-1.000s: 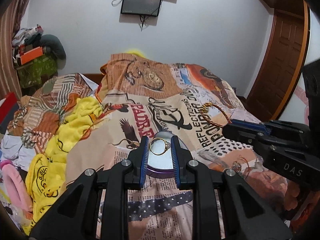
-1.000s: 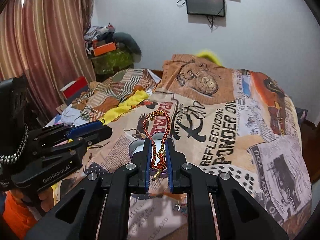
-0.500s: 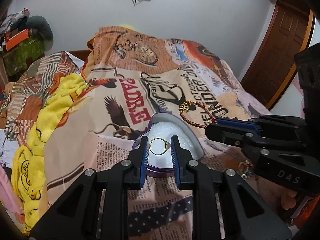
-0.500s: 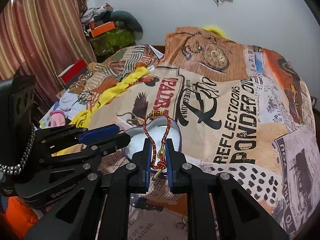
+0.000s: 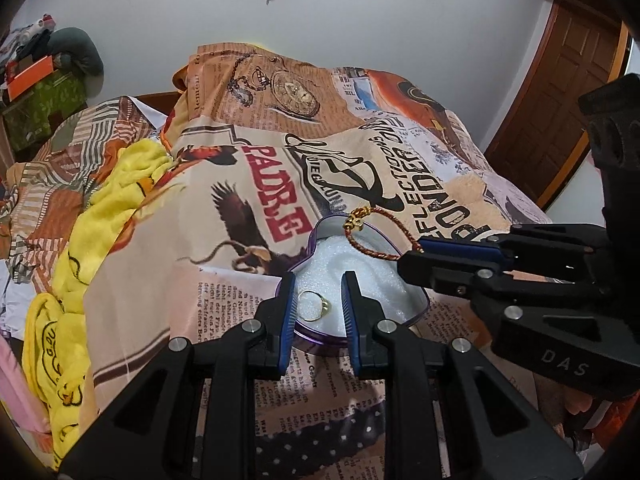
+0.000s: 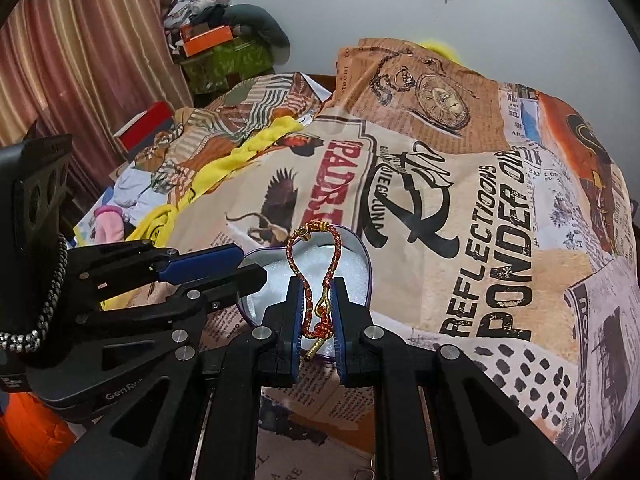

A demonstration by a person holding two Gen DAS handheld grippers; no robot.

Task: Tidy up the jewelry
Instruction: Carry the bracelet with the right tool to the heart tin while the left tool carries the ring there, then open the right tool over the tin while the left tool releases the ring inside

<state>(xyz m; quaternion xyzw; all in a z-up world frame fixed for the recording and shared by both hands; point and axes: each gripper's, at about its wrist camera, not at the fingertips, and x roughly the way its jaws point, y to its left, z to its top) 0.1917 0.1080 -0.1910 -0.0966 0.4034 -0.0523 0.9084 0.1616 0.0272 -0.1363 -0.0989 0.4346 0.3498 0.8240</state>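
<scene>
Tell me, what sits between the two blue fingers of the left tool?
A gold ring, lying on the white padding of the heart-shaped box, apparently released. The left wrist view shows it.

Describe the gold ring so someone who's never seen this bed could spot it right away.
On the printed bedspread sits a heart-shaped box lined in white. The gold ring lies inside, between the left tool's fingers. Unlike the red braided bracelet, it is a small plain hoop.

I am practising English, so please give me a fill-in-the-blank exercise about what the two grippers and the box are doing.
1. The gold ring lies inside the ____-shaped box.
2. The braided bracelet is pinched by the ____ gripper.
3. The left gripper has its jaws ____.
4. The box lining is ____ in colour.

Missing words: heart; right; open; white
</scene>
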